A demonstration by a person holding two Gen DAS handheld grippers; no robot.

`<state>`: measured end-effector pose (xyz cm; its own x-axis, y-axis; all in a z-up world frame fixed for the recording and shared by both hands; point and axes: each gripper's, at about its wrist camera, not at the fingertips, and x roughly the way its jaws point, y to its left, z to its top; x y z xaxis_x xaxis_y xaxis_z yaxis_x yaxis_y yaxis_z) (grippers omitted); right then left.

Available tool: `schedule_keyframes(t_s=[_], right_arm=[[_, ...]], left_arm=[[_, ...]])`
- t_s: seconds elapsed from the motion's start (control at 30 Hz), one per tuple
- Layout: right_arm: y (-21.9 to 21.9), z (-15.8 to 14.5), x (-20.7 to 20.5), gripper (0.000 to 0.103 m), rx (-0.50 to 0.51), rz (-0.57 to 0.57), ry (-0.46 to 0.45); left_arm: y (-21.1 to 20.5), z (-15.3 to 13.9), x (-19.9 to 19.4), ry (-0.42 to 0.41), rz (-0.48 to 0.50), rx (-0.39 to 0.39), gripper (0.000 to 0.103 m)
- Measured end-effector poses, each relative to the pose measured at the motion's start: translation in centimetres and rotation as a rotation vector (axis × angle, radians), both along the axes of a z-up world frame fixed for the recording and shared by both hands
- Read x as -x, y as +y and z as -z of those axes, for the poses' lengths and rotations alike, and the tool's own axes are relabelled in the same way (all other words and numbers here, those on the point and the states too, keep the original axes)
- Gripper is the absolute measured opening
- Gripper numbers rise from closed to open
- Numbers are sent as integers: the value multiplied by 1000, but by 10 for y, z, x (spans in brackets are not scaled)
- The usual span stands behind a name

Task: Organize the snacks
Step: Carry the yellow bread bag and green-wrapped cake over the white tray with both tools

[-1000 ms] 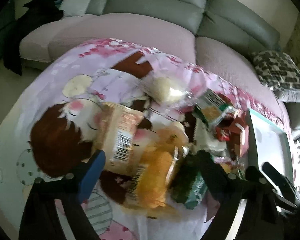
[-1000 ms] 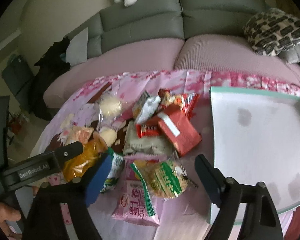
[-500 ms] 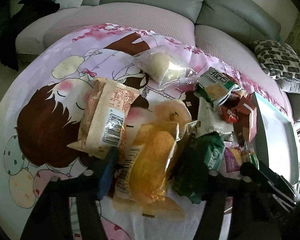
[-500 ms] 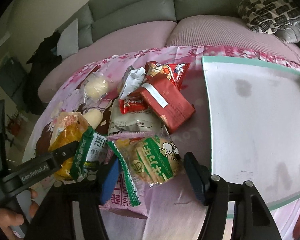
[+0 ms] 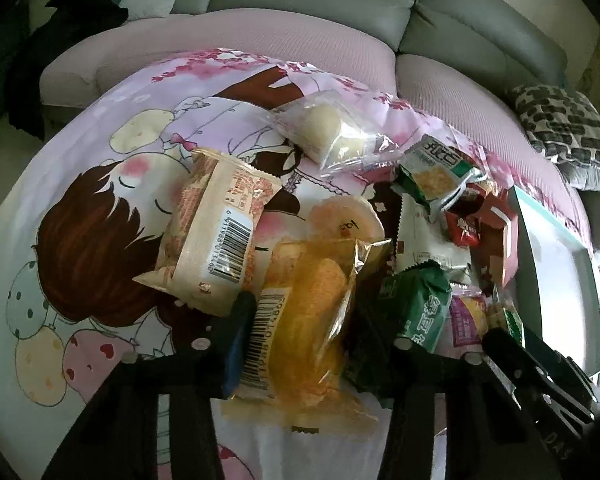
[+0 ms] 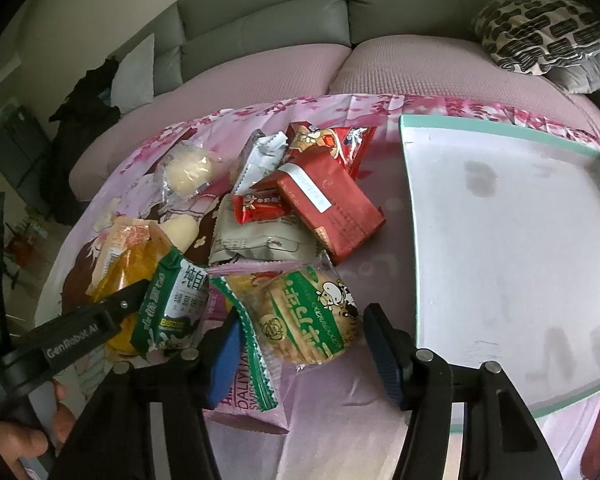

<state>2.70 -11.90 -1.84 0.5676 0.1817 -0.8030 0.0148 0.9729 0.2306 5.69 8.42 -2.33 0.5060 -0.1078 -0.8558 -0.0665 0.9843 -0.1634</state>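
Note:
A pile of snack packets lies on a pink cartoon tablecloth (image 5: pixel 84 208). My left gripper (image 5: pixel 304 320) is open, its fingers on either side of an orange-yellow packet (image 5: pixel 304 312); whether they touch it is unclear. A beige barcoded packet (image 5: pixel 216 232) lies to its left, a green biscuit packet (image 5: pixel 424 304) to its right. My right gripper (image 6: pixel 300 328) is open around a round green-printed cracker packet (image 6: pixel 312 316). A red box (image 6: pixel 332 204), a grey packet (image 6: pixel 256 236) and a clear-wrapped bun (image 6: pixel 188 172) lie beyond.
A white tray with a teal rim (image 6: pixel 500 128) sits right of the pile, and shows in the left wrist view (image 5: pixel 556 280). A pink and grey sofa (image 6: pixel 380 60) runs behind the table, with a patterned cushion (image 6: pixel 540 28). The left tool (image 6: pixel 80 328) crosses the right view.
Both grippers have moved forward and down into the pile. The left one now straddles the orange-yellow packet, the right one the green cracker packet. Both jaws look narrower.

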Motion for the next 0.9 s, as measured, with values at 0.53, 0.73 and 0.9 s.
schedule_keyframes(t_s=[0.53,0.73,0.9], right_arm=[[-18,-27,15,54,-62,33,-94],[-24,-40,23,54,-74,46,-137],[-34,-50,29,54,-93,66,-166]], left_arm=[[1,-23,10,-72,-22,-18,44],[-6,-38,14,-119,-5,-19,44],[-20,-43,14,-133,32,3,44]])
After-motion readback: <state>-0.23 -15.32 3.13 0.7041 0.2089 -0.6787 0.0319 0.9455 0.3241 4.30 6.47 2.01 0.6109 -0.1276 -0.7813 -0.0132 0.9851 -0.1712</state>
